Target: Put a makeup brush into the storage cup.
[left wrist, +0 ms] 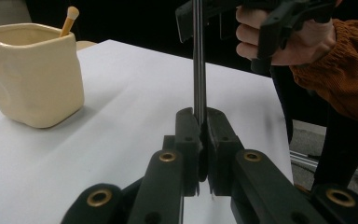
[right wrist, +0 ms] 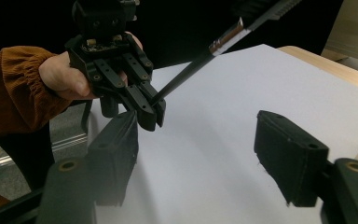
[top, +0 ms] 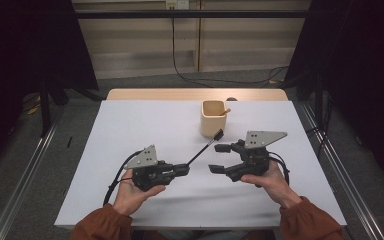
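The left gripper (top: 182, 170) holds a thin dark brush (top: 204, 147) by its lower end, jaws clamped tight on the handle, as the left gripper view confirms (left wrist: 199, 93). The right gripper (top: 219, 158) stands just beside it, jaws apart with nothing between them; the right gripper view shows its 2 pads wide of each other over bare table.

From the left gripper the brush runs up and away across the white table (top: 130, 130), its long axis slanting toward the cup (top: 213, 119). The far tip sits near the cup's base, beside the right gripper's upper jaw. The right gripper is therefore the nearer one to the free end, and the handle lies to its left.

The brush is slender and straight, black, with a bright metal band (right wrist: 227, 37) near the head. The cup is cream, squarish, and holds 1 wooden stick (left wrist: 69, 19).
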Tool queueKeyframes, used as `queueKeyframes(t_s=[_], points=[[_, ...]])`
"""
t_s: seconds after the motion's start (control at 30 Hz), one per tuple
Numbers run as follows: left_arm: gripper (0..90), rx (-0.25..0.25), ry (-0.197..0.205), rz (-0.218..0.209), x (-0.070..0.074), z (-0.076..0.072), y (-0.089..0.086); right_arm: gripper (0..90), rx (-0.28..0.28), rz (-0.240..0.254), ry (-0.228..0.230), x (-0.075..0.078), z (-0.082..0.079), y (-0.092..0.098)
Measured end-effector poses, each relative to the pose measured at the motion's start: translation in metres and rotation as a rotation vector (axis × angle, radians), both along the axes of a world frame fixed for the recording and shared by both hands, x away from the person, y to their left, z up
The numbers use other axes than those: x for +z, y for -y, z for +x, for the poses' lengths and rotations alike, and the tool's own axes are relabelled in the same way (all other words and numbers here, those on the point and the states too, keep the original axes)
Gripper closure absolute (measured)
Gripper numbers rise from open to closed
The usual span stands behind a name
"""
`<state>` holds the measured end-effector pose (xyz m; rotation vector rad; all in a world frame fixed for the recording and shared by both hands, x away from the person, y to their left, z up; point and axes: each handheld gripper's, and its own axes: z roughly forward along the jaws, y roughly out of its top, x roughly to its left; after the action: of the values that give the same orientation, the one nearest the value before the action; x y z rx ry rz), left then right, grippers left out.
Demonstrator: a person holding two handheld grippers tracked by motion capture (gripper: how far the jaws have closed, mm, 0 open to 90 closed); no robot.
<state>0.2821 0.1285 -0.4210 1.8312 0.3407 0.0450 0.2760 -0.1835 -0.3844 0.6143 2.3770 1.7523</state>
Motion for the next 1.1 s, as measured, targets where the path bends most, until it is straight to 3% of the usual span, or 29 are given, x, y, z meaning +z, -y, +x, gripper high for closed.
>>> queueKeyframes(t_s=[0.23, 0.57, 1.1], points=[[85.1, -0.004, 0.003, 0.006, -0.001, -0.001, 0.002, 39.8, 0.016, 0.007, -0.049, -0.001, 0.006, -0.003], [85.1, -0.012, 0.003, 0.012, -0.003, -0.001, 0.003, 50.3, 0.015, 0.038, -0.041, 0.005, 0.01, -0.004], [85.1, -0.017, 0.002, 0.033, -0.009, -0.001, 0.007, 75.1, 0.03, 0.1, -0.088, 0.006, 0.015, -0.005]])
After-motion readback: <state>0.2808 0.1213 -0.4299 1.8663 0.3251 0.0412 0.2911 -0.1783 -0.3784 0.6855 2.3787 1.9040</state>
